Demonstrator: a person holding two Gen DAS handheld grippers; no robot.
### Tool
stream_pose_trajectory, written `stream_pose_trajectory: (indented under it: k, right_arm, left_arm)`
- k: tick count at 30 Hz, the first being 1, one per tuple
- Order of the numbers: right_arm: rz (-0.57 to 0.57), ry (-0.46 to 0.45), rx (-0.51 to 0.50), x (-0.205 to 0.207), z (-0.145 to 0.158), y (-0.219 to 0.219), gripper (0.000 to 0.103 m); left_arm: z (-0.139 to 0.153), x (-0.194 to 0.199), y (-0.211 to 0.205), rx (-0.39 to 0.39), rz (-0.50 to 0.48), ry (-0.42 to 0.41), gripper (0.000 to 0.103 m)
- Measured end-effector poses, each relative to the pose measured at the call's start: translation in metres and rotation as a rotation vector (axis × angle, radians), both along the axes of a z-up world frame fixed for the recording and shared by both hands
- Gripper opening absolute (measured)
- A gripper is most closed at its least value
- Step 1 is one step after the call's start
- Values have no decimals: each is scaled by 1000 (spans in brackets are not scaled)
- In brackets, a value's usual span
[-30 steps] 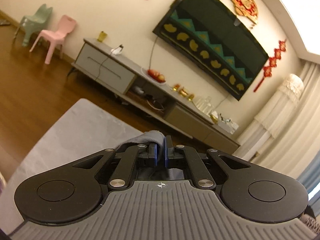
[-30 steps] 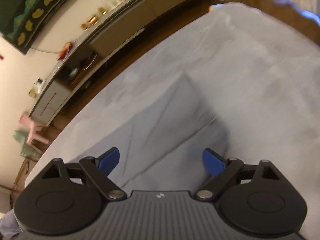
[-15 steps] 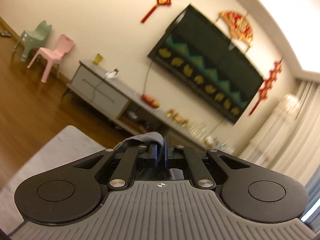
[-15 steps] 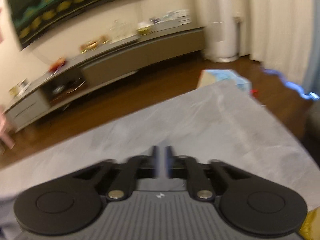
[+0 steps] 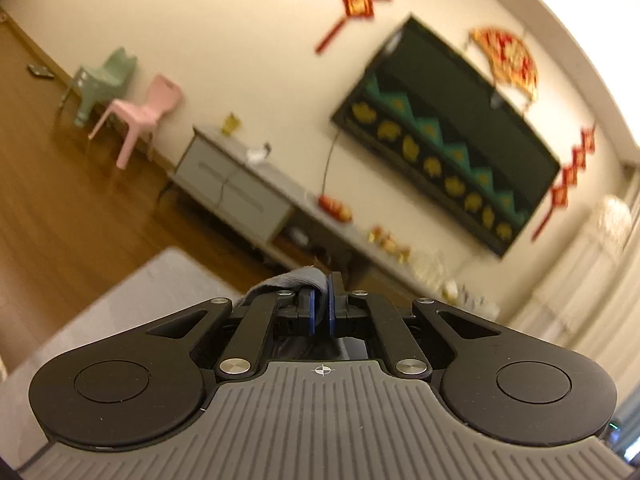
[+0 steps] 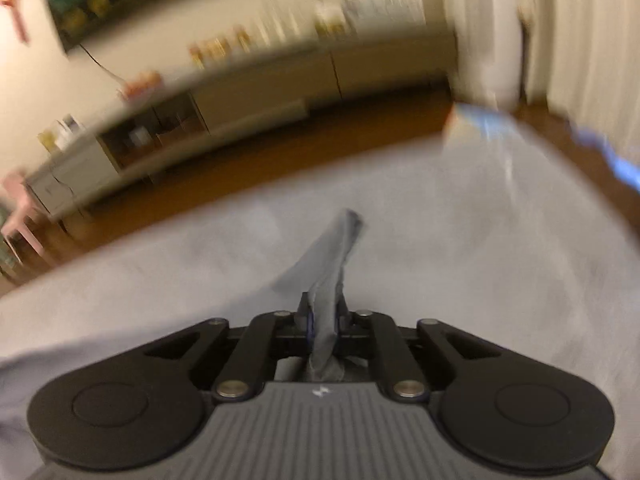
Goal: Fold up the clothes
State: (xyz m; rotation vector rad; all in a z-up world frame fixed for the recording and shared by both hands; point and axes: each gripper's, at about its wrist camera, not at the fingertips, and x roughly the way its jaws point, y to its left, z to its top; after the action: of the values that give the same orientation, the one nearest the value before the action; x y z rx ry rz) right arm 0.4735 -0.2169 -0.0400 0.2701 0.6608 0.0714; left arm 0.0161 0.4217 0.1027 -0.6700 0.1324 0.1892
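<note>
Grey garment (image 6: 332, 272) is pinched at two spots right now, one in each gripper, hanging over the big light grey cloth-covered surface (image 6: 460, 280) that fills most of the right wrist view. Behind it there's wooden floor (image 5: 60, 200), then a long low TV cabinet (image 5: 236, 188) against the cream wall, with a dark TV (image 5: 448, 140) above it, and a pink chair (image 5: 140, 112) plus a green chair (image 5: 104, 80) off to the side. Right gripper (image 6: 324, 320) has just snapped shut, and a twisted strip of the garment sticks up from between its jaws. Left gripper (image 5: 320, 308) is clamped tight on a folded grey edge of the garment (image 5: 292, 278) that pokes out over the left finger.
</note>
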Motion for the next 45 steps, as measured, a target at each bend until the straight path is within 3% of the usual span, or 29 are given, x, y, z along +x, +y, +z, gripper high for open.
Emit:
stream_pose_trajectory:
  k: [3, 4, 5, 7, 8, 10, 12, 13, 14, 15, 16, 17, 18, 20, 22, 24, 27, 31, 33, 34, 35, 38, 40, 42, 45]
  right_arm:
    - [-8, -352, 12, -49, 82, -14, 7]
    - [-18, -434, 21, -63, 100, -21, 7]
    - [-51, -442, 13, -66, 102, -30, 7]
    - [-128, -427, -12, -69, 102, -47, 7]
    - [-174, -356, -19, -61, 85, -55, 8]
    - [-264, -154, -22, -46, 39, -68, 12]
    - [-350, 94, -14, -34, -12, -75, 25]
    - [-390, 184, 15, -36, -31, -77, 26]
    - [-393, 205, 55, -43, -37, -76, 26]
    - [-388, 213, 97, -51, -41, -73, 31]
    - [-379, 186, 120, -62, -33, -68, 39]
    - [-369, 152, 140, -74, -23, -61, 58]
    - [-347, 114, 156, -86, -9, -52, 69]
    - [-282, 55, 229, -118, 19, -47, 76]
    - [-217, 12, 319, -148, 42, -45, 82]
    - [-152, 0, 419, -173, 57, -45, 88]
    - [-95, 11, 488, -214, 55, -34, 90]
    - [-97, 85, 531, -259, 25, -19, 90]
    - [-122, 133, 541, -273, 8, -12, 90]
    - [-134, 145, 542, -279, 2, -12, 90]
    - [-145, 155, 543, -285, -3, -11, 90]
    - [-179, 180, 539, -303, -15, -13, 90]
    - [-212, 165, 524, -319, -15, -21, 90]
    - [-252, 142, 510, -331, -13, -33, 90]
    - [-294, 127, 464, -331, -9, -48, 94]
  left_arm:
    - [18, 2, 10, -16, 25, -52, 0]
    - [19, 8, 13, -30, 24, -45, 0]
    - [16, 20, 15, -48, 17, -8, 0]
    - [0, 53, 12, -22, -12, 108, 0]
    - [-9, 70, 10, -11, -25, 169, 0]
    - [-39, 103, 4, -35, -35, 319, 0]
    - [-75, 130, 1, -86, -57, 509, 6]
    - [-90, 138, 0, -114, -64, 585, 11]
    - [-97, 135, -2, -141, -63, 611, 13]
    - [-101, 130, -4, -164, -64, 626, 15]
    - [-94, 114, -6, -166, -73, 590, 33]
    - [-87, 99, -8, -169, -82, 555, 52]
    - [-80, 84, -10, -171, -91, 520, 58]
    - [-66, 49, -14, -143, -106, 468, 71]
    - [-64, 15, -19, -54, -104, 504, 77]
    - [-74, -10, -23, 10, -92, 579, 77]
    - [-102, -29, -35, -13, -143, 657, 77]
    - [-114, -19, -69, 21, -240, 655, 78]
    - [-117, -6, -77, 36, -258, 651, 73]
    - [-118, 0, -81, 42, -269, 647, 41]
    - [-116, 1, -82, 45, -280, 634, 0]
    - [-91, -12, -84, 85, -264, 544, 0]
    - [-64, -46, -57, 3, -187, 375, 0]
    - [-52, -82, -16, -105, -74, 276, 0]
    - [-62, -102, 16, -175, 1, 339, 0]
